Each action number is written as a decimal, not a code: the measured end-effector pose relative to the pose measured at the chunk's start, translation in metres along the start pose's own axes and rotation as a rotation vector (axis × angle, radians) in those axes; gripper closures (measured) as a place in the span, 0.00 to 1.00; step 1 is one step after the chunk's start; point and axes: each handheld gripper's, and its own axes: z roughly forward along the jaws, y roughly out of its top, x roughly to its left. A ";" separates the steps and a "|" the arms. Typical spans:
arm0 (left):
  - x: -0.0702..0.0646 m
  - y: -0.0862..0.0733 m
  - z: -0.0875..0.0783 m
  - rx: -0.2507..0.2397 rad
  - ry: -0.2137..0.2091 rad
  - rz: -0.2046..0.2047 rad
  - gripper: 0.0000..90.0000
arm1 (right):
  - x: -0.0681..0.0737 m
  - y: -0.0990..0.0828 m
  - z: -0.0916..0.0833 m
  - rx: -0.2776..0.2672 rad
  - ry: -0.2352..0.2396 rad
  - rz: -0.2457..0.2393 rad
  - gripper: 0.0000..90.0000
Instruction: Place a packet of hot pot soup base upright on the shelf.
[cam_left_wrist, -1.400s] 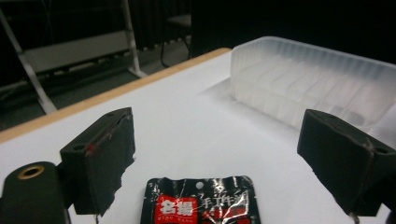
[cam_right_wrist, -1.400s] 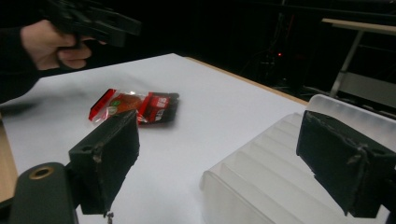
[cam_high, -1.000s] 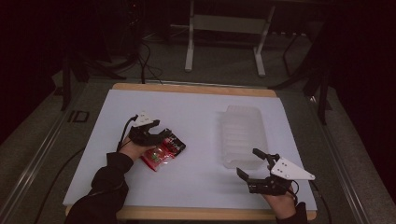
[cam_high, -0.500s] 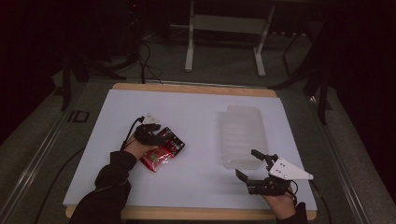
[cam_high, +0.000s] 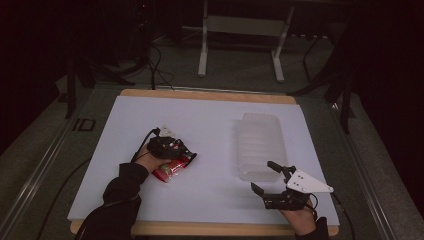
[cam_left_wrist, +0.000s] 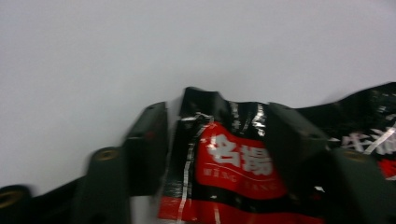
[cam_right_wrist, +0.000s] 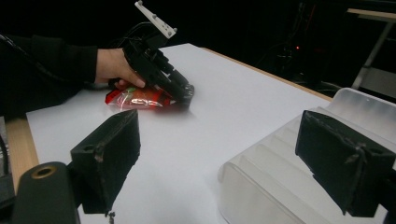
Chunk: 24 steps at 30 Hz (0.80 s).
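Note:
A red and black snack packet (cam_high: 169, 171) lies on the white table sheet (cam_high: 210, 125) at the left. My left gripper (cam_high: 186, 158) points down onto it. Its jaws have just been closing, and in the left gripper view the packet (cam_left_wrist: 238, 163) sits crumpled between the two black pads, which press on its sides. The left gripper (cam_left_wrist: 217, 112) is shut on it. My right gripper (cam_high: 262, 176) hovers open near the front right of the table, with nothing between its jaws. The right gripper view looks across at the packet (cam_right_wrist: 135, 99) and the left gripper (cam_right_wrist: 180, 91).
A translucent ribbed plastic tray (cam_high: 260, 145) lies right of centre, just beyond the right gripper (cam_right_wrist: 224, 140), and its near end (cam_right_wrist: 280, 177) is close to the right jaw. The table's wooden front edge (cam_high: 210, 230) runs below both hands.
My left gripper has sunk onto the packet and its jaws have narrowed around it. The right gripper has stayed where it was.

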 end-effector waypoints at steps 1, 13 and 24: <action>-0.001 0.000 0.000 0.002 0.000 0.004 0.57 | 0.000 0.000 0.000 -0.001 0.002 0.004 0.15; -0.012 0.000 -0.001 -0.006 0.039 0.077 0.95 | 0.000 0.000 0.002 0.007 0.012 0.004 0.15; -0.003 -0.006 -0.019 -0.177 0.025 -0.028 0.99 | -0.005 0.000 -0.003 -0.008 -0.012 0.025 0.15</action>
